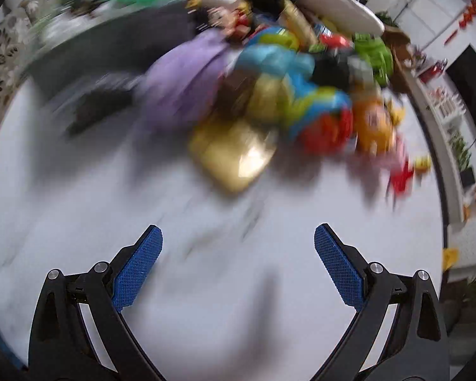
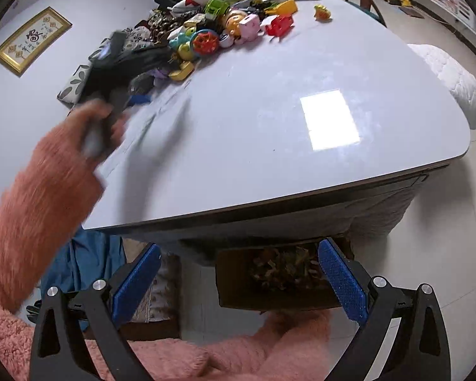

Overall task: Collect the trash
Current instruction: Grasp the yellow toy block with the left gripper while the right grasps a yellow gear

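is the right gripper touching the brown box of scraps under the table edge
Apart. In the right wrist view the right gripper is open with nothing between its blue pads, and the brown box sits on the floor well below it.

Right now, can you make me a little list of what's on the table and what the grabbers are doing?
table: white top, near part bare
toys: pile at the far end, with a green car, a red piece and a doll head
box: brown box on the floor below the near edge, with scraps inside
left hand-held gripper: open, nothing between its pads, over bare table; view blurred
right hand-held gripper: open, empty, above the box
sleeve: pink fuzzy sleeve
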`<action>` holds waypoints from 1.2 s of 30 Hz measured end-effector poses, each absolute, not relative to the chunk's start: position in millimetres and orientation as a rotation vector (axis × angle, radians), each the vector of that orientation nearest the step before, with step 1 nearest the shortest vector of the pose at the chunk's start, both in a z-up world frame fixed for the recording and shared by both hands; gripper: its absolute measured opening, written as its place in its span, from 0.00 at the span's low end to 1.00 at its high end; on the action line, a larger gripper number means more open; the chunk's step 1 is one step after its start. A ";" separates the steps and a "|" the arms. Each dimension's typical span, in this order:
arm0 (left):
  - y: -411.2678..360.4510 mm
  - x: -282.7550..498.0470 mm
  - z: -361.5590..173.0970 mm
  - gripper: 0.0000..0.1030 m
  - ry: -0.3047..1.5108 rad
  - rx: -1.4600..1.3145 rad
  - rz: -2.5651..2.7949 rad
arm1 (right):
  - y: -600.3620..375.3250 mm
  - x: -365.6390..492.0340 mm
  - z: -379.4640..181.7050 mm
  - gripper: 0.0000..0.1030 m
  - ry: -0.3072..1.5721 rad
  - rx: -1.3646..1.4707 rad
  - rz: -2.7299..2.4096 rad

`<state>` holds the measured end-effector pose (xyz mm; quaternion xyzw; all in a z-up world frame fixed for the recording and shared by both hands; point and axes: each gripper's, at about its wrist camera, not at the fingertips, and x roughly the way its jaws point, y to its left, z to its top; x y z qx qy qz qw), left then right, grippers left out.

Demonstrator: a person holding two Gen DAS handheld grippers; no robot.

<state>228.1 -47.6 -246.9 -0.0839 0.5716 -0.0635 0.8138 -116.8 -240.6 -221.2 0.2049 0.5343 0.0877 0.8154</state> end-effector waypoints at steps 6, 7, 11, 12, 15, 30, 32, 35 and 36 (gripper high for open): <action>-64.4 274.0 -265.6 0.91 1.227 -0.204 0.007 | -269.0 -124.3 -226.6 0.95 1.145 0.458 0.125; -66.6 276.9 -266.6 0.91 1.217 -0.195 0.025 | -276.8 -124.8 -228.7 0.95 1.145 0.483 0.113; -70.1 276.2 -261.9 0.58 1.194 -0.163 0.069 | -293.8 -118.0 -235.3 0.95 1.152 0.515 0.104; -67.4 275.0 -261.4 0.57 1.197 -0.188 0.044 | -296.6 -111.0 -234.8 0.95 1.149 0.511 0.113; -59.4 264.4 -258.4 0.55 1.211 -0.217 0.003 | -302.5 -91.6 -227.9 0.95 1.129 0.482 0.138; -7.9 104.6 -205.2 0.46 1.186 -0.280 -0.171 | -372.1 215.2 -233.5 0.91 1.025 0.091 -0.075; -7.7 90.8 -209.4 0.46 1.193 -0.290 -0.181 | -372.1 245.3 -246.3 0.82 1.060 0.016 -0.094; -7.2 83.6 -208.1 0.45 1.179 -0.326 -0.185 | -374.5 270.1 -266.8 0.57 1.142 0.008 -0.094; -5.7 78.5 -207.3 0.45 1.173 -0.323 -0.177 | -375.8 270.7 -266.9 0.46 1.131 0.041 -0.071</action>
